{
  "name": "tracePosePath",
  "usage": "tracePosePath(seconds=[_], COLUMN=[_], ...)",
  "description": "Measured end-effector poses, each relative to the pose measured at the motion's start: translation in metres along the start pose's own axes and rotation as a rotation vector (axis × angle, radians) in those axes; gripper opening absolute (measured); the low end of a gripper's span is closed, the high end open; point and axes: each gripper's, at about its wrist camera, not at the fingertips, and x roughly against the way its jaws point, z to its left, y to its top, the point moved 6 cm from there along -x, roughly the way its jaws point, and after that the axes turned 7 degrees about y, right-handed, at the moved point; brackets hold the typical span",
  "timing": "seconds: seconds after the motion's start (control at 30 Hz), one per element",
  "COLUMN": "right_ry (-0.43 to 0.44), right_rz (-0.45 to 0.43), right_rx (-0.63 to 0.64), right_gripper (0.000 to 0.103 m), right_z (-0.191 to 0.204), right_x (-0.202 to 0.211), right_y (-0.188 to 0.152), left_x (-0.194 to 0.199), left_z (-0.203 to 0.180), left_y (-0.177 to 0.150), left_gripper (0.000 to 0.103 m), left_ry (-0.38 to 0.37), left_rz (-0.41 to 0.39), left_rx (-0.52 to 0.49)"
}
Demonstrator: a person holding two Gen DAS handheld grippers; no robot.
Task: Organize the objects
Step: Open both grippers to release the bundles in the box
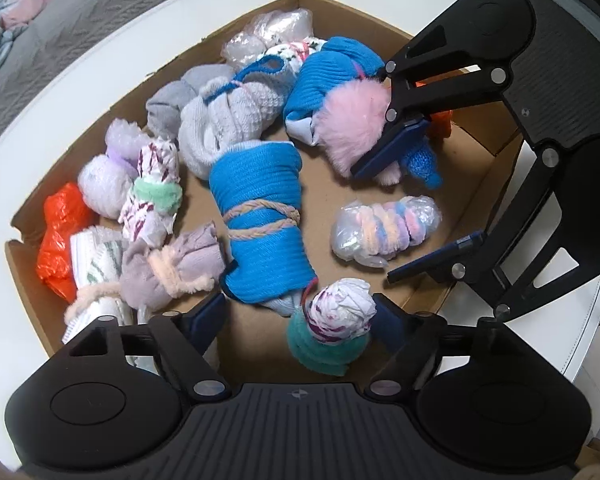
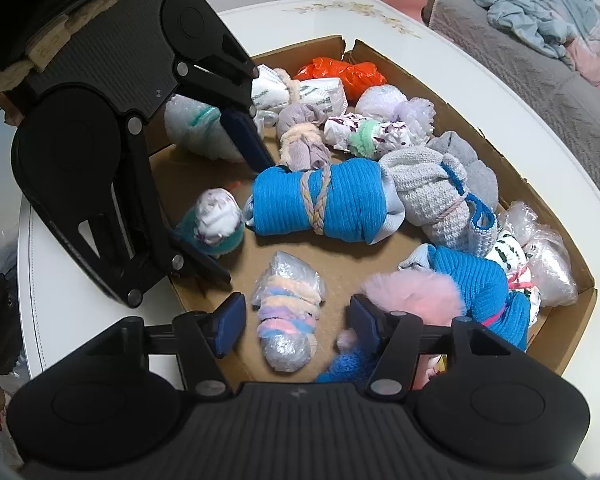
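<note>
Plastic-wrapped pastel bundle (image 2: 286, 314) lies on the cardboard tray (image 2: 548, 316) floor, long axis running near-to-far between the right gripper (image 2: 296, 322)'s spread jaws; left gripper (image 1: 300, 318), also spread, straddles a teal-banded bundle (image 1: 332, 332).

A white surface (image 2: 480, 92) fills the middle. At the upper right, a grey sofa (image 2: 512, 40) holds crumpled blue clothes (image 2: 540, 4).

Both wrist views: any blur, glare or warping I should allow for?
Left wrist view: sharp centre, table rim bowed by fisheye, corners dark and soft. Right wrist view: cardboard tray edges curve, mild glare on the plastic-wrapped bundle, lighting even.
</note>
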Motion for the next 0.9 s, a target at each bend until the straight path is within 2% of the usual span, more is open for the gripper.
tracePosePath(seconds=[0.3,0.67,0.77,0.8,0.9], right_ry=[0.008,0.004,0.011,0.01,0.011], right_rz=[-0.006,-0.029,-0.043,-0.046,-0.061], right_rx=[-0.003,-0.005,-0.027,-0.034,-0.072], right_gripper=[0.068,0.08,0.087,0.087,0.093], right_z=[-0.003,-0.007,-0.01,-0.011,-0.013], right_x=[0.003,0.02,0.029,0.033,0.043], right_y=[0.003,0.001,-0.004,-0.005,-0.008], left_x=[0.005,0.019,0.031,0.034,0.048], left_z=[-0.004,-0.011,-0.002,-0.002,0.012], left_y=[0.002,0.003,-0.014,-0.014,-0.014], left_gripper=[0.094,0.096,0.099,0.102,0.102], left_ry=[0.013,0.032,0.043,0.04,0.02], left_rz=[0.003,-0.004,-0.012,-0.011,0.0], left_rx=[0.023,0.041,0.067,0.08,0.129])
